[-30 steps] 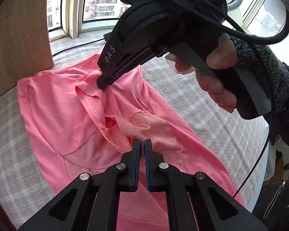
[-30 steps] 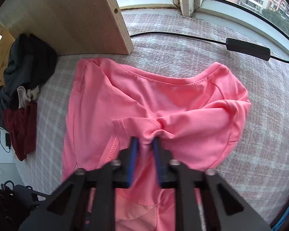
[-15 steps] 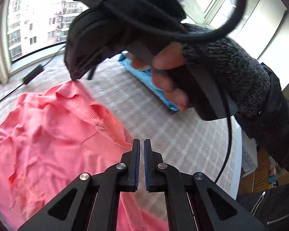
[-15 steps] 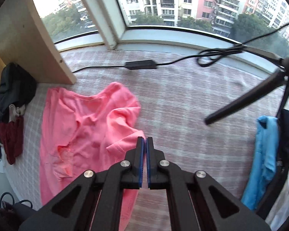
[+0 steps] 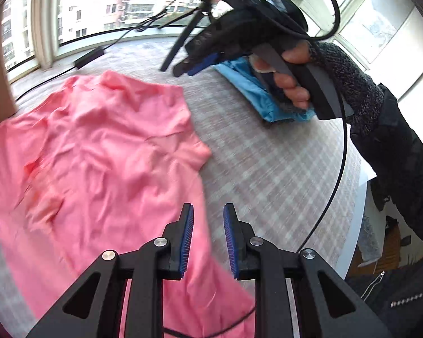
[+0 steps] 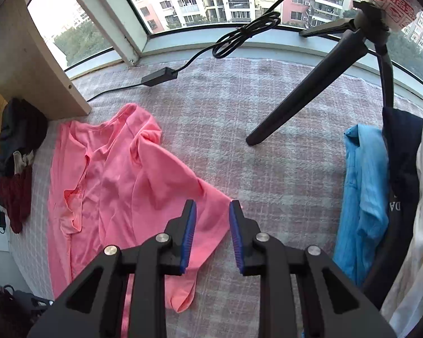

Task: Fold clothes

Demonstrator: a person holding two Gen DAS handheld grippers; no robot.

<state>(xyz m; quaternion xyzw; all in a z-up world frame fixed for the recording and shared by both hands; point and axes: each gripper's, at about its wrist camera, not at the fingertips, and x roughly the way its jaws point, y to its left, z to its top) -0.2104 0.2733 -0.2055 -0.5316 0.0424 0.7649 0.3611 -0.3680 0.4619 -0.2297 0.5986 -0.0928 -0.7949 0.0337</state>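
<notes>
A pink garment (image 5: pixel 98 155) lies loosely spread and wrinkled on the checked blanket (image 5: pixel 268 174). My left gripper (image 5: pixel 208 211) hovers above its right edge. Its jaws are opening and nothing is pinched between the blue pads. In the right wrist view the same pink garment (image 6: pixel 121 186) stretches from the left to under my right gripper (image 6: pixel 213 207). That gripper's jaws are opening too, with only cloth and blanket far below the gap. The left wrist view shows the right gripper (image 5: pixel 189 67) held in a hand with a grey knit cuff, above the blanket.
Folded blue cloth (image 6: pixel 363 197) lies at the right with navy (image 6: pixel 400 155) and cream garments (image 6: pixel 420 225). A black tripod leg (image 6: pixel 301 95) stands on the blanket. A power adapter (image 6: pixel 159 77) with cable, a wooden board (image 6: pixel 28 64) and a dark clothes pile (image 6: pixel 14 169) are at the back and left.
Both grippers held bunched pink cloth a second ago. They let it go, rose and swung right, and their jaws have parted. The garment now lies spread out.
</notes>
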